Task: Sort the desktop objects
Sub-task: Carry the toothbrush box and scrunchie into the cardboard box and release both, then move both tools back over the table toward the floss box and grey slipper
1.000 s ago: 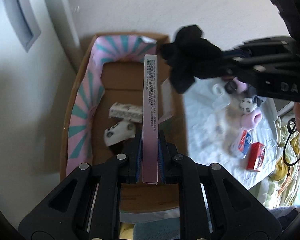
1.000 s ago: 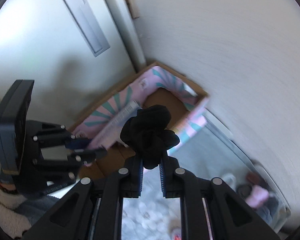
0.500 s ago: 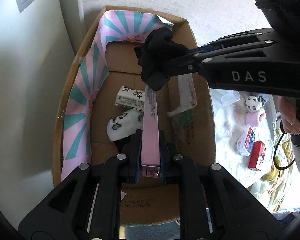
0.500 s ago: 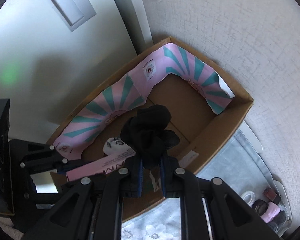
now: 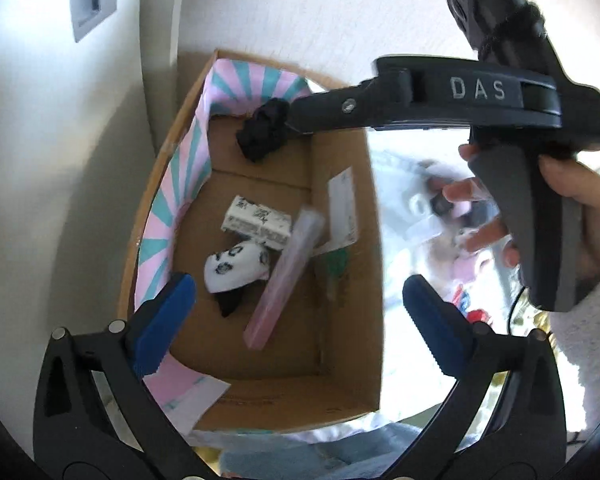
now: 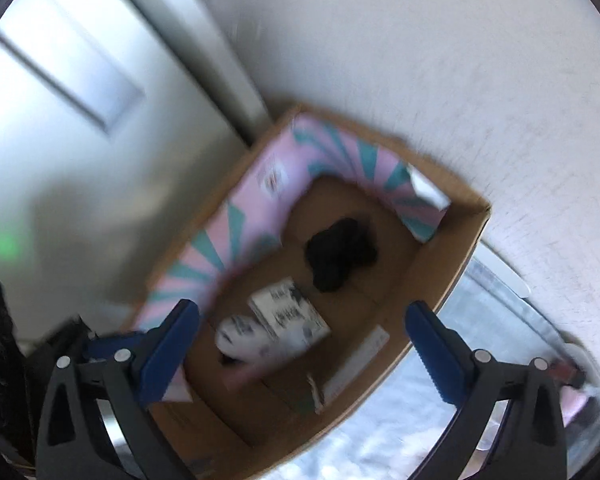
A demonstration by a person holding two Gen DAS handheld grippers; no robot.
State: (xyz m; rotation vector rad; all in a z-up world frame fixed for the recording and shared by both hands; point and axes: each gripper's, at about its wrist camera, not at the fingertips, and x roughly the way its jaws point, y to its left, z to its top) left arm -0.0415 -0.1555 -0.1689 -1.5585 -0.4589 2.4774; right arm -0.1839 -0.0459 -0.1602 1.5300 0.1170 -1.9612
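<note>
A cardboard box point(image 5: 340, 396) with a pink and teal striped liner point(image 5: 184, 184) sits against the wall. In it lie a long pink box point(image 5: 284, 276), a white printed carton point(image 5: 256, 222), a white panda sock point(image 5: 236, 266) and a black cloth bundle point(image 5: 264, 130). My left gripper point(image 5: 298, 320) is open and empty above the box's near end. My right gripper point(image 6: 300, 344) is open and empty above the box point(image 6: 432, 280); the black bundle point(image 6: 340, 254) lies below it, and the carton point(image 6: 288, 314) too. The right view is blurred.
A white paper strip point(image 5: 342, 208) leans on the box's right wall. Right of the box a pale floral cloth point(image 5: 412, 200) carries blurred small items, pink and red ones among them. A wall and a door frame point(image 5: 156, 40) stand behind the box.
Both grippers have opened. The pink box has dropped from my left gripper into the cardboard box, and the black bundle has dropped from my right gripper into its far end.
</note>
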